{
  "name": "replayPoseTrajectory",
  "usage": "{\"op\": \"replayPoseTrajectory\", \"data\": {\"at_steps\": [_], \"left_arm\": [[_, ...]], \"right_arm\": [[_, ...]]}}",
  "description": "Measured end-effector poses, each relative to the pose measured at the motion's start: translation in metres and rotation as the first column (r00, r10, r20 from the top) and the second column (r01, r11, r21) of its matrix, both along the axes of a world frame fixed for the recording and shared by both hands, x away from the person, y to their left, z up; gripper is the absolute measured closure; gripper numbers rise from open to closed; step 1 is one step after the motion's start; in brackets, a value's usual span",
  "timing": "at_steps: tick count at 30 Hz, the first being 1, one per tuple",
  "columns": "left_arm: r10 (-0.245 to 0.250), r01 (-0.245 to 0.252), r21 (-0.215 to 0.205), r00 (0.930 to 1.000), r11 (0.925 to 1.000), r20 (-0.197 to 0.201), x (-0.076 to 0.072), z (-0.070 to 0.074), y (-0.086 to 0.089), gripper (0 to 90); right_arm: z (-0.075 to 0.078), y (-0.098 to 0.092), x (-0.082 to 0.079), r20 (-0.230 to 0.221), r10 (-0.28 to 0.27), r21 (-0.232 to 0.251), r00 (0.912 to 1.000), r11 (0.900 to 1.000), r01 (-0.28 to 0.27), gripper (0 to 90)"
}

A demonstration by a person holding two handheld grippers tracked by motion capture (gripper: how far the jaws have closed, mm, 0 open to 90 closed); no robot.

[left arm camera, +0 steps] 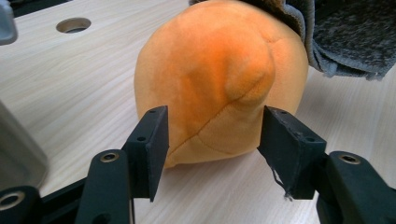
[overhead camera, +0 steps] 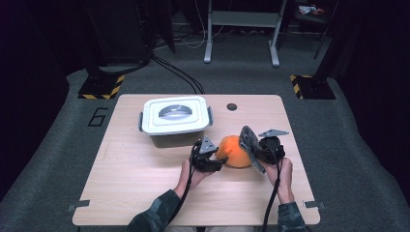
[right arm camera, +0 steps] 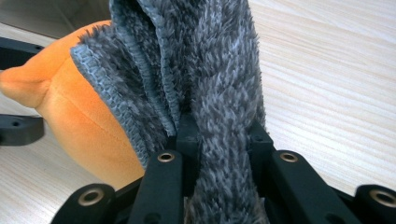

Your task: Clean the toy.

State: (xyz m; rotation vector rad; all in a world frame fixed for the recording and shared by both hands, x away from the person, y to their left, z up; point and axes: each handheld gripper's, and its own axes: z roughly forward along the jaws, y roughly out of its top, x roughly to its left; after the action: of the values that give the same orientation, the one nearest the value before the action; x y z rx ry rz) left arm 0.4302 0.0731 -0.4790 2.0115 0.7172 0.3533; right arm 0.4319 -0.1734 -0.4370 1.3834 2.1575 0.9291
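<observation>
Left gripper point(left arm camera: 212, 140) jaws spread off plush point(left arm camera: 219, 79), right gripper point(right arm camera: 219, 135) pinching cloth point(right arm camera: 205, 70): unheld plush may slide when wiped.

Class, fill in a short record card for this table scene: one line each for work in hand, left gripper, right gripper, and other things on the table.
work in hand: grey cloth held against orange plush toy
left gripper: jaws open, either side of the toy's near end, not pressing
right gripper: shut on the cloth
other things: lidded white box behind the toy, on the wooden table
</observation>
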Motion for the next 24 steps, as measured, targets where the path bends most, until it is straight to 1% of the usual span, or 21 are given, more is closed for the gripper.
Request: {"op": "replayPoseTrajectory", "data": {"at_steps": [2,4,5,6,7,10,12,13,14,16,18,19,20,23,24], "left_arm": [[-0.009,0.009,0.004,1.0000,1.0000,0.001,0.001,-0.002,-0.003,41.4],[-0.007,0.007,0.003,0.9999,1.0000,0.010,0.002,-0.003,-0.007,45.1],[-0.006,0.006,-0.006,0.9999,1.0000,0.010,0.002,-0.003,-0.009,46.8],[-0.005,0.005,0.001,0.9998,1.0000,0.020,0.002,-0.003,-0.011,50.3],[-0.004,0.004,0.002,0.9997,1.0000,0.025,0.002,-0.004,-0.011,54.9],[0.003,-0.003,0.002,0.9997,1.0000,0.023,0.003,-0.005,-0.013,64.5],[0.007,-0.008,0.006,0.9996,1.0000,0.026,0.002,-0.005,-0.012,69.7],[0.003,-0.003,0.003,0.9998,1.0000,0.019,0.003,-0.005,-0.011,71.6],[0.009,-0.009,-0.003,0.9997,1.0000,0.020,0.002,-0.005,-0.010,73.0],[0.013,-0.013,-0.021,0.9999,0.9997,-0.001,0.003,-0.006,-0.007,74.9],[0.016,-0.018,-0.055,0.9993,0.9983,-0.033,0.004,-0.007,-0.003,76.0],[0.009,-0.013,-0.071,0.9984,0.9974,-0.056,0.004,-0.007,0.000,76.3],[0.015,-0.020,-0.084,0.9976,0.9963,-0.068,0.004,-0.008,0.001,76.5],[0.018,-0.028,-0.106,0.9954,0.9939,-0.095,0.004,-0.007,0.005,77.3],[0.018,-0.028,-0.107,0.9953,0.9939,-0.095,0.003,-0.007,0.005,77.3]], "right_arm": [[0.000,-0.001,0.001,-0.002,0.010,0.003,1.0000,1.000,-0.010,73.6],[0.000,-0.002,0.002,0.007,0.016,0.001,0.9998,1.000,-0.016,73.6],[0.000,-0.001,0.001,0.005,0.013,-0.001,0.9999,1.000,-0.013,73.7],[0.000,-0.001,0.001,0.005,0.006,-0.005,1.0000,1.000,-0.006,73.7],[0.000,-0.002,0.002,0.018,0.009,-0.012,0.9998,1.000,-0.009,73.6],[0.001,-0.001,0.001,0.022,0.003,-0.010,0.9998,1.000,-0.003,73.6],[0.002,-0.001,0.000,0.035,0.002,-0.019,0.9994,1.000,-0.001,73.6],[0.003,0.001,-0.002,0.045,-0.010,-0.008,0.9989,1.000,0.010,73.6],[0.003,0.000,-0.002,0.054,-0.001,-0.014,0.9985,1.000,0.002,73.6],[0.006,0.001,-0.005,0.061,-0.004,-0.014,0.9981,1.000,0.005,73.5],[0.011,0.003,-0.008,0.074,-0.004,-0.011,0.9973,1.000,0.005,73.5],[0.013,0.004,-0.009,0.078,0.011,-0.022,0.9969,1.000,-0.009,73.5],[0.016,0.006,-0.011,0.081,0.010,-0.016,0.9966,1.000,-0.009,73.5],[0.025,0.015,-0.017,0.103,0.039,-0.034,0.9939,0.999,-0.035,73.5],[0.029,0.020,-0.021,0.106,0.050,-0.035,0.9930,0.998,-0.047,73.5]]}}
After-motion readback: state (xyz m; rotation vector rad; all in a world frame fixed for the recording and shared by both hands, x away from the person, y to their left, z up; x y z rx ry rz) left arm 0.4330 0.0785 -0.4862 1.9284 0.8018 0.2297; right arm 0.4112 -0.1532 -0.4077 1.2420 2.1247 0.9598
